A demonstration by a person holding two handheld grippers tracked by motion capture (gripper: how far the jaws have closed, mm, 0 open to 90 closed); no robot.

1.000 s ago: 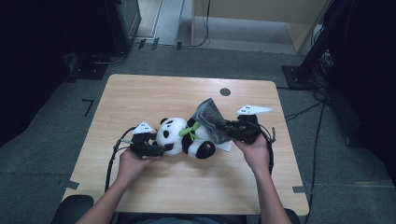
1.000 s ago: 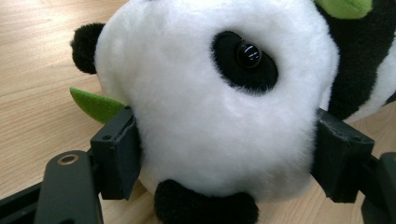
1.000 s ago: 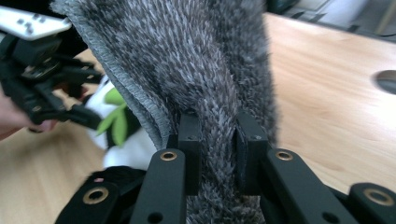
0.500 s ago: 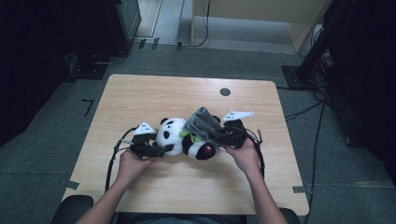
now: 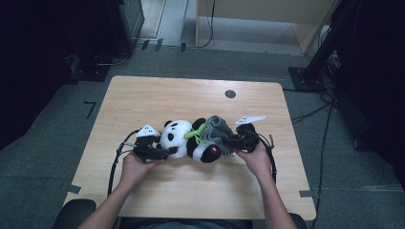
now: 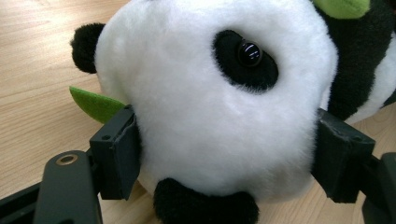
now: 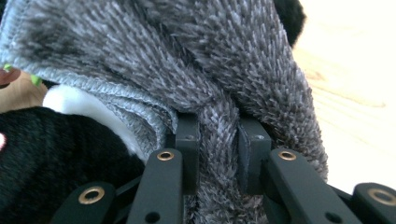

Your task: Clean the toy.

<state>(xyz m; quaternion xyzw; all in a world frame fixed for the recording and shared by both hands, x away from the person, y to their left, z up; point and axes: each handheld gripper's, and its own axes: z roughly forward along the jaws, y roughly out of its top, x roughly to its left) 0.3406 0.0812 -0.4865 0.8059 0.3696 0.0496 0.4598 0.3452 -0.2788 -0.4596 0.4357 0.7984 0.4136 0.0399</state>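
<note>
1. Panda plush [image 5: 184, 139] lies on its side near the middle of the worktop [image 5: 143, 95], head toward the person's left, black-and-white body toward the right.
2. Panda head, left gripper view [image 6: 219, 102]: white fur, black eye patch with a glossy eye, black ear at upper left, green felt leaf [image 6: 95, 103] sticking out beside the left jaw.
3. Grey fuzzy cloth [image 5: 217, 130] is bunched over the panda's rear half, touching the body. Green strip [image 5: 196, 132] shows between head and cloth in the high view.
4. Cloth close up in the right gripper view [image 7: 196, 65]: thick grey pile, folded in several layers, stitched hem on the left; white and black panda fur underneath at lower left.
5. Left gripper [image 5: 152, 145]: jaws stand wide on either side of the panda's head, both pads pressed into the fur. It grips the head [image 6: 224, 186].
6. Right gripper [image 5: 241, 138]: jaws nearly together, pinching a fold of the grey cloth between the pads [image 7: 218, 154]. Cloth bulges above and below the pinch.
7. Left hand [image 5: 136, 164] holds its gripper low at the worktop, pointing right at the head. Right hand [image 5: 258, 160] holds its gripper pointing left into the cloth.
8. Black cables loop from each gripper over the wood.
9. Worktop is light wood with a round dark grommet [image 5: 230, 94] toward the far right side, well apart from the toy. Grey floor around it.
</note>
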